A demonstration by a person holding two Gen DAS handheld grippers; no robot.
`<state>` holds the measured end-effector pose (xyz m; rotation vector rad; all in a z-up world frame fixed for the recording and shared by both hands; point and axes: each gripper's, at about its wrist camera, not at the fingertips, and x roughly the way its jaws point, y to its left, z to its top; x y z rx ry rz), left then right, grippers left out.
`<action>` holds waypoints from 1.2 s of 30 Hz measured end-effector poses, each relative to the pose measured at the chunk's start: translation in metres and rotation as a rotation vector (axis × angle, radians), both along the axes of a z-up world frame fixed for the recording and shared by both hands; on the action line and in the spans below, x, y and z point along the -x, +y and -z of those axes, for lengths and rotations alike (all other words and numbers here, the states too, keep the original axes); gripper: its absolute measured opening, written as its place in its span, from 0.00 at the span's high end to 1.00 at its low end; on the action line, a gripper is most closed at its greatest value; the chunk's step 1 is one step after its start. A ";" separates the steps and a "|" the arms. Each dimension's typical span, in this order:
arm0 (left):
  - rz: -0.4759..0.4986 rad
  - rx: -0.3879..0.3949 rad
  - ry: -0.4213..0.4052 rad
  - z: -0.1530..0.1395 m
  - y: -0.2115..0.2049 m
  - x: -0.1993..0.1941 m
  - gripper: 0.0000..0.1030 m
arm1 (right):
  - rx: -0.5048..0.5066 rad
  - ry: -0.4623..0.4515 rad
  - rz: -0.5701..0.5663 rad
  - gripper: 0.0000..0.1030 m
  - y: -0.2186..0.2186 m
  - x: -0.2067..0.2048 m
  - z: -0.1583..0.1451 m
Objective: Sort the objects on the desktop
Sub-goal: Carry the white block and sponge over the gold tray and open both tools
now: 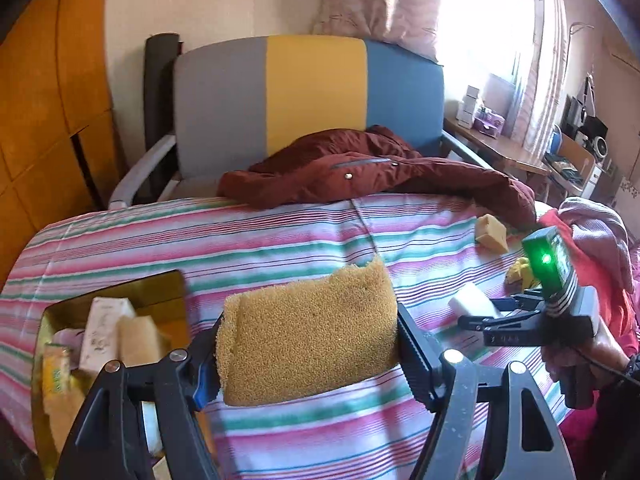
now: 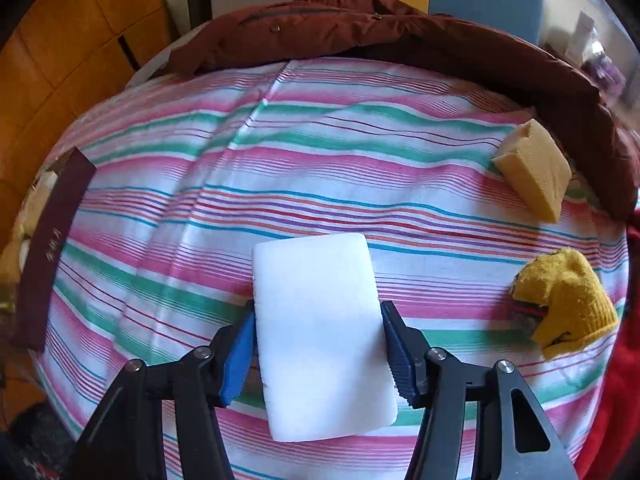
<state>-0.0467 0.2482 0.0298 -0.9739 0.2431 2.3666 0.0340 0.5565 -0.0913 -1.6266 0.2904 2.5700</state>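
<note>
Left gripper (image 1: 308,354): jaws were closed part-way on the brown sponge (image 1: 308,328), one finger pressed to each short side, the sponge held clear above the striped cloth (image 1: 280,232).
Right gripper (image 2: 318,354): jaws were closed part-way on the white foam block (image 2: 322,336), its blue pads (image 2: 240,354) against the block's long sides; the far end of the block projected forward over the cloth. In the left wrist view this gripper (image 1: 480,312) appeared at the right with the same white block in it.
Box (image 1: 160,288): a dark open container stood at the left edge of the cloth, just beside the left gripper, and held pale cartons and sponge pieces.
Yellow sponge wedge (image 2: 534,170): lay on the cloth at far right, close to the red-brown jacket (image 2: 400,28).
Yellow knitted item (image 2: 568,304): lay crumpled on the cloth near the right edge, nearer than the wedge and well apart from the white block.
Jacket: was spread along the far edge of the cloth.
Chair (image 1: 312,92): stood behind the jacket, its back panelled grey, yellow and blue.
</note>
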 end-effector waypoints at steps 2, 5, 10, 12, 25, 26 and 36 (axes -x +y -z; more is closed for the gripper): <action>-0.016 -0.013 -0.017 0.002 -0.014 0.000 0.28 | 0.019 0.016 0.010 0.42 -0.004 -0.001 -0.008; -0.039 -0.015 -0.023 0.006 -0.029 -0.001 0.28 | 0.034 0.054 0.003 0.42 -0.026 -0.007 -0.034; -0.085 -0.021 -0.036 0.014 -0.057 -0.003 0.28 | 0.092 0.125 -0.038 0.42 -0.098 0.030 -0.045; -0.100 -0.026 -0.041 0.017 -0.067 -0.002 0.28 | 0.110 0.144 -0.061 0.42 -0.118 0.037 -0.052; -0.295 -0.108 -0.084 0.030 -0.180 0.022 0.28 | 0.290 0.190 -0.239 0.42 -0.259 0.067 -0.079; -0.322 -0.115 -0.088 0.031 -0.193 0.027 0.28 | 0.308 0.192 -0.254 0.42 -0.268 0.068 -0.081; -0.413 -0.162 -0.117 0.034 -0.246 0.073 0.27 | 0.336 0.153 -0.350 0.40 -0.352 0.099 -0.080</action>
